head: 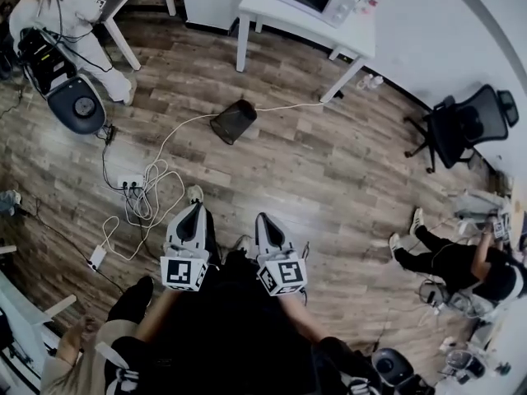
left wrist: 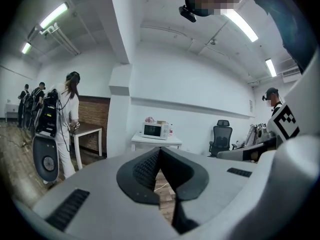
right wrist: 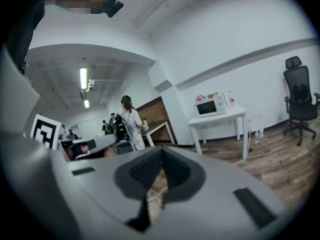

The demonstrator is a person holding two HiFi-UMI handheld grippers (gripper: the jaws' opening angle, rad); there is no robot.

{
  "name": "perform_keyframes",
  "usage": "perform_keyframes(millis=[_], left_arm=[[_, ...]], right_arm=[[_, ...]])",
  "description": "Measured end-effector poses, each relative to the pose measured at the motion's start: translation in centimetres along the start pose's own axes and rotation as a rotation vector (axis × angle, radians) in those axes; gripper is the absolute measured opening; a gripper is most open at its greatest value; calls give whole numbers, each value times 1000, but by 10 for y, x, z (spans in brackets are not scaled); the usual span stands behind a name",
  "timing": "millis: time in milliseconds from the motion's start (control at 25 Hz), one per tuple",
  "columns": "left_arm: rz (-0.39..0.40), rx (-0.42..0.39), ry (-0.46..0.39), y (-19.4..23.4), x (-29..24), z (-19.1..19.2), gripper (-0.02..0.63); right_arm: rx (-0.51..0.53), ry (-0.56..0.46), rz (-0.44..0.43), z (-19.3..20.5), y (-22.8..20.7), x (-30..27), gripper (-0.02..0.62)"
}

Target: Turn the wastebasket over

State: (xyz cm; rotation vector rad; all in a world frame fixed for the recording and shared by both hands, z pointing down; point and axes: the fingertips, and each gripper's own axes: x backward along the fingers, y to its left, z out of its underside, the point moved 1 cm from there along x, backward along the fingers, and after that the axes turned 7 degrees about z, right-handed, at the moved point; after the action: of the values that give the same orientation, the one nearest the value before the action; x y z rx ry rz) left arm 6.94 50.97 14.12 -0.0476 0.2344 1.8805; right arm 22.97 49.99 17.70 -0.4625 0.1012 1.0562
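A dark wastebasket [head: 233, 121] lies on its side on the wood floor, well ahead of me, near the white table [head: 272, 13]. My left gripper [head: 194, 210] and right gripper [head: 264, 220] hang side by side close to my body, far short of the basket. Both are shut with nothing between the jaws. In the left gripper view the gripper [left wrist: 159, 150] points roughly level toward the table and microwave [left wrist: 156, 130]; the basket is hidden behind the jaws. The right gripper [right wrist: 161, 151] view also looks across the room, with no basket visible.
White cables and a power strip [head: 130, 184] lie on the floor left of my grippers. A standing person [head: 62, 15] with gear is at far left. An office chair [head: 465, 126] stands right, and a seated person [head: 461, 266] is on the floor at right.
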Motion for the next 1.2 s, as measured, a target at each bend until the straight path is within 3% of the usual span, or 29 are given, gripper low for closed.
perform_keyframes(millis=[520,800,1000,1200], left_arm=[[46,37,28,156,-89,-25,34],[134,36,64,229,-144,-42,32],[172,52,111,268,-175,-38,34],[209,65,123,279,-198,-36,32]], right_arm=[[-6,32,65,-29,46,-161,32],[-31,51,163,-44,63,-243,32],[-47,51,226,-54,64,-282,32],[-42,56,250,-61,58,-309,32]])
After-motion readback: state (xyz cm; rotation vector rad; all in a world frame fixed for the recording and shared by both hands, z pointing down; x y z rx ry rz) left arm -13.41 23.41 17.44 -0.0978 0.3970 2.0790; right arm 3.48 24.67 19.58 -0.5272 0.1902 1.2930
